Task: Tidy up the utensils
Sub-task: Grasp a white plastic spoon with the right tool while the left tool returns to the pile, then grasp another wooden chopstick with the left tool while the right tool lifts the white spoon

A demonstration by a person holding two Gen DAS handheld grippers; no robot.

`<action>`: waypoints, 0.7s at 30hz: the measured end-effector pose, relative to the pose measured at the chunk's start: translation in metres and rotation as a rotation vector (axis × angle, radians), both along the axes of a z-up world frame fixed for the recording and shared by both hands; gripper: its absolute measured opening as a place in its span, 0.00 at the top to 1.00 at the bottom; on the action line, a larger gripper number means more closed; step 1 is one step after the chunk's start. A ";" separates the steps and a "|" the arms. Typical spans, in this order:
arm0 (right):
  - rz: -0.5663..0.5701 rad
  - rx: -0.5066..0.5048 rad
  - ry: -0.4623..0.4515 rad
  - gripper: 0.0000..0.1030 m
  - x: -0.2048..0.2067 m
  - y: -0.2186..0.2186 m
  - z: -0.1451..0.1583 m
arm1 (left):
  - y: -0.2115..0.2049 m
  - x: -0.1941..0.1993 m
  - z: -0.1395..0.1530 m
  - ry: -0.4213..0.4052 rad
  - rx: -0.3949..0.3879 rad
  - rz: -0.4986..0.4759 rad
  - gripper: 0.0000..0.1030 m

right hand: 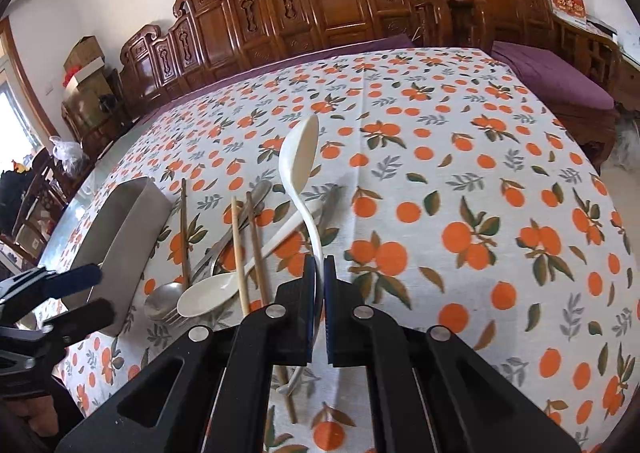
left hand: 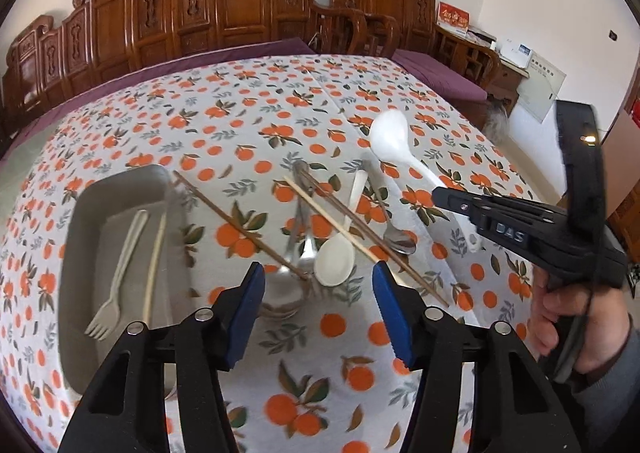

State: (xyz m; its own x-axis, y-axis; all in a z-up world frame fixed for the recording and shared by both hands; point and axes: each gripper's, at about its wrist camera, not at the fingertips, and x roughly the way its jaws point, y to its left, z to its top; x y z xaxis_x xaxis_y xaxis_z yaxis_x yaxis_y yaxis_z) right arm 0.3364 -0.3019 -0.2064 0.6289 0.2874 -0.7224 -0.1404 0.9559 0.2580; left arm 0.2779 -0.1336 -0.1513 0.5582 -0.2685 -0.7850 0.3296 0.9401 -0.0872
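On the worktop [left hand: 280, 101], a tray [left hand: 80, 253] holding a fork [left hand: 116, 285] lies left of the piled utensils [left hand: 332, 229].

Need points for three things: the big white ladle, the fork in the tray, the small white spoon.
big white ladle [right hand: 300, 149]: right wrist view, on the bowl.
fork [left hand: 105, 315]: left wrist view, base of the tines.
small white spoon [left hand: 334, 263]: left wrist view, middle of the bowl.

White letters "DAS" stand on the right claw's [left hand: 440, 195] black body; other signs are illegible.
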 end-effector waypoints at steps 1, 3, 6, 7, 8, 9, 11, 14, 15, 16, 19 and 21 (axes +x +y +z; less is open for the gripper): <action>-0.004 0.005 -0.001 0.95 -0.001 -0.003 0.000 | -0.005 0.003 -0.003 0.005 0.007 0.000 0.51; -0.010 0.013 -0.001 0.95 -0.002 -0.008 0.000 | -0.014 0.011 -0.009 0.021 0.012 0.001 0.55; -0.021 0.026 0.003 0.95 -0.004 -0.015 -0.001 | -0.021 0.022 -0.017 0.050 0.001 0.014 0.58; -0.023 0.031 0.003 0.95 -0.004 -0.017 -0.001 | -0.024 0.027 -0.019 0.058 -0.003 0.020 0.58; -0.024 0.034 0.003 0.95 -0.004 -0.017 -0.001 | -0.026 0.030 -0.021 0.062 -0.006 0.023 0.59; -0.026 0.038 0.003 0.95 -0.004 -0.019 -0.001 | -0.029 0.034 -0.024 0.069 -0.009 0.029 0.59; -0.027 0.045 0.006 0.95 -0.005 -0.020 -0.002 | -0.034 0.040 -0.028 0.071 0.000 0.035 0.59; -0.023 0.051 0.009 0.95 -0.005 -0.020 -0.003 | -0.044 0.051 -0.038 0.083 0.023 0.047 0.60; -0.022 0.053 0.010 0.95 -0.005 -0.020 -0.003 | -0.046 0.054 -0.041 0.090 0.025 0.051 0.60; -0.021 0.057 0.010 0.95 -0.005 -0.020 -0.004 | -0.047 0.058 -0.044 0.100 0.026 0.056 0.61; -0.018 0.061 0.015 0.95 -0.005 -0.020 -0.004 | -0.050 0.067 -0.054 0.124 0.037 0.073 0.66; -0.016 0.064 0.018 0.95 -0.004 -0.020 -0.006 | -0.050 0.072 -0.060 0.142 0.039 0.081 0.71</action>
State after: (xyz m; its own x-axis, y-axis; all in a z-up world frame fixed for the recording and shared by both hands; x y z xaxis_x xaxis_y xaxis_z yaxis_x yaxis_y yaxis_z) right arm 0.3321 -0.3215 -0.2119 0.6212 0.3234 -0.7138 -0.1199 0.9394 0.3213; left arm 0.3495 -0.1835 -0.2110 0.4593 -0.1949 -0.8666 0.2394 0.9667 -0.0905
